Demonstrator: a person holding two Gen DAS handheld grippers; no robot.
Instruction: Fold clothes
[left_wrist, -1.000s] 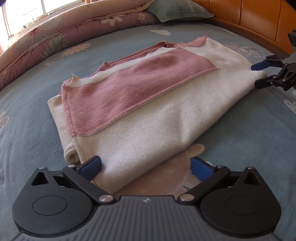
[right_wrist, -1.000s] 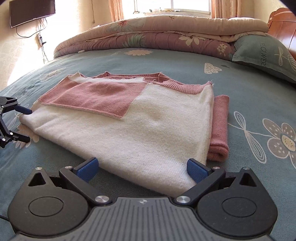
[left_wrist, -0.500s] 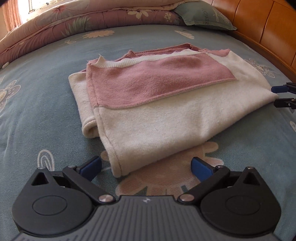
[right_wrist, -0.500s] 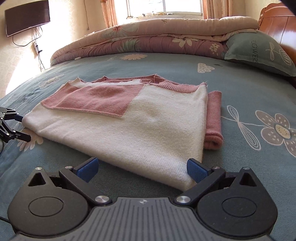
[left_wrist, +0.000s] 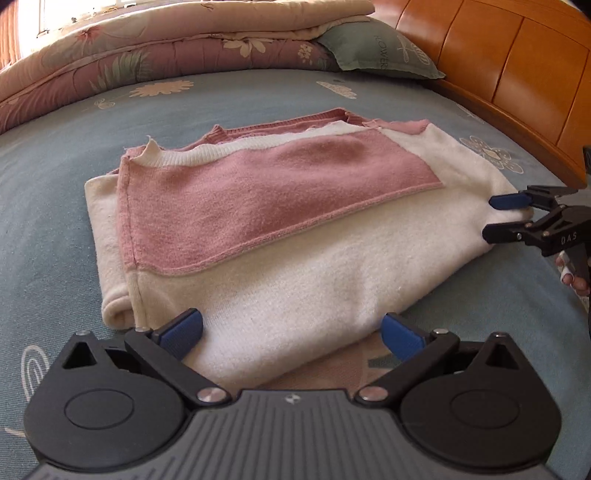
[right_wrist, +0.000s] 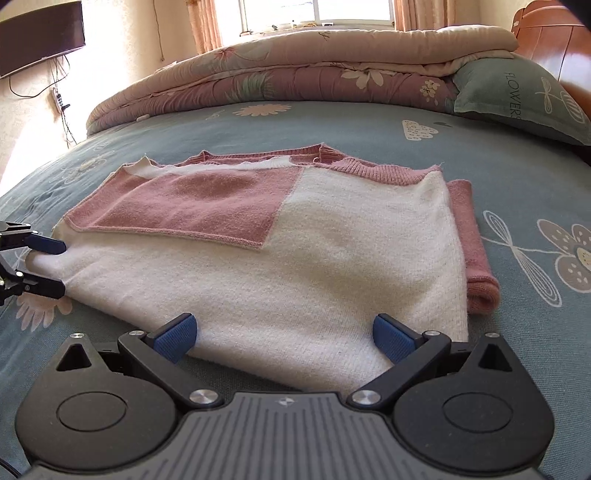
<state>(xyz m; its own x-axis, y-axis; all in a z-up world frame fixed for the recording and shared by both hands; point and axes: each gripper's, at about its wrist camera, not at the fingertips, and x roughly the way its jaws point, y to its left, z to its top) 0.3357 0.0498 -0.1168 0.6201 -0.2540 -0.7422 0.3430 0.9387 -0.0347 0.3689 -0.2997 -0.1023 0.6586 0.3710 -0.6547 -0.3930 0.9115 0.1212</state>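
Note:
A folded pink-and-cream sweater (left_wrist: 295, 236) lies flat on the blue flowered bedsheet (left_wrist: 48, 206). My left gripper (left_wrist: 291, 332) is open, and the sweater's near cream edge lies between its blue pads. In the right wrist view the same sweater (right_wrist: 295, 251) spreads ahead, a pink folded sleeve (right_wrist: 476, 251) poking out on its right side. My right gripper (right_wrist: 282, 334) is open too, its fingers straddling the near cream edge. Each gripper shows in the other's view: the right gripper (left_wrist: 495, 218) at the sweater's right corner, the left gripper (right_wrist: 48, 266) at its left corner.
A rolled floral quilt (right_wrist: 295, 74) and a green pillow (right_wrist: 524, 99) lie along the far side of the bed. A wooden headboard (left_wrist: 509, 74) runs along the right. A wall-mounted TV (right_wrist: 40, 40) hangs at the left. A hand (left_wrist: 572, 277) holds the right gripper's handle.
Both grippers have moved in toward the sweater; its near edges now sit between their open fingers. The sweater itself has not shifted.

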